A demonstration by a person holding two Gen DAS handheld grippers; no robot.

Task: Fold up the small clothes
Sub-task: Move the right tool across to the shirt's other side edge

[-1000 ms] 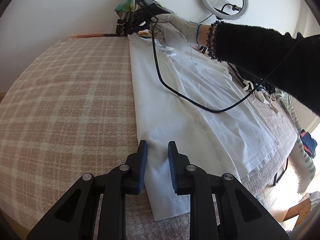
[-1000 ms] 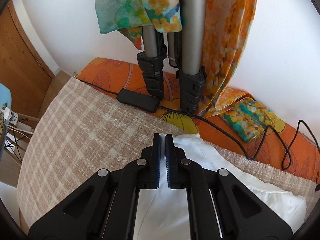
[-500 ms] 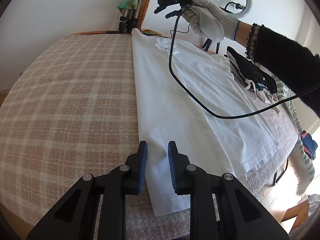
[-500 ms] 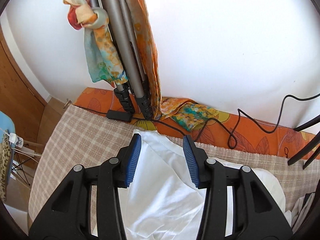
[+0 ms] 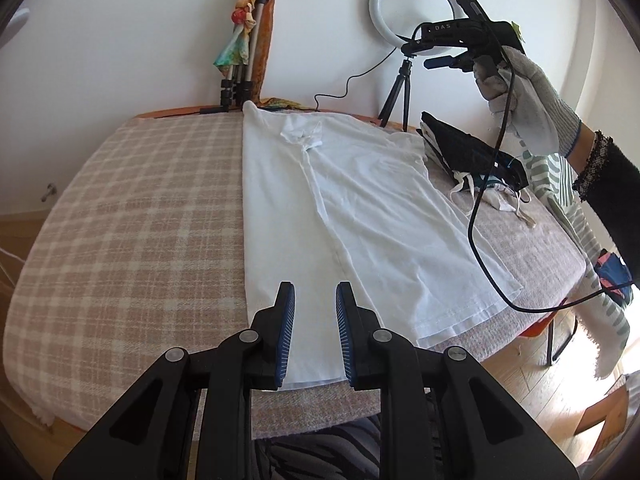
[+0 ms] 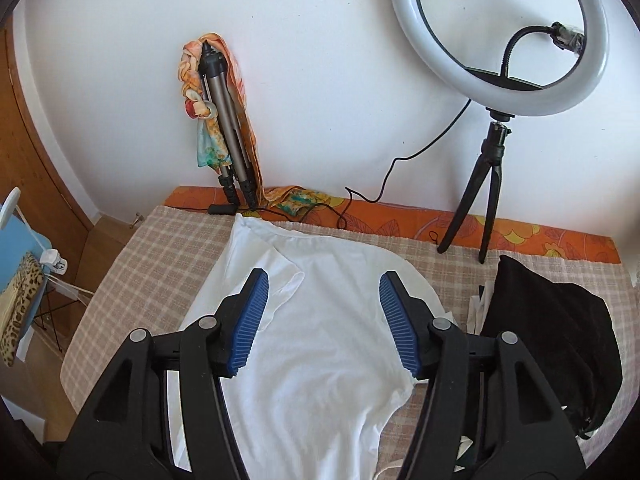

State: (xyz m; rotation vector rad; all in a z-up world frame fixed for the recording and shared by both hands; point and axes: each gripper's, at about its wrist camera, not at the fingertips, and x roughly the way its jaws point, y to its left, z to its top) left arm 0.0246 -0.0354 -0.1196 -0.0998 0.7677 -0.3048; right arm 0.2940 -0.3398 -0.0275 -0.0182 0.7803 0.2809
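Note:
A white T-shirt (image 5: 360,208) lies flat on the checked blanket (image 5: 140,220), its left side folded in to a straight edge; it also shows in the right wrist view (image 6: 320,340). My left gripper (image 5: 315,316) hovers open and empty over the shirt's hem near the front edge. My right gripper (image 6: 320,320) is wide open and empty, raised well above the shirt's collar end. In the left wrist view the right gripper (image 5: 460,44) shows high at the upper right, held in a gloved hand (image 5: 524,96), its cable hanging over the shirt.
A pile of black and white clothes (image 5: 472,152) lies right of the shirt, also in the right wrist view (image 6: 560,320). A ring light on a tripod (image 6: 500,36) and a folded tripod with a scarf (image 6: 220,120) stand by the wall.
My right gripper let go of the shirt's far corner, opened wide and rose up and back to the right. My left gripper stayed over the hem and opened a little.

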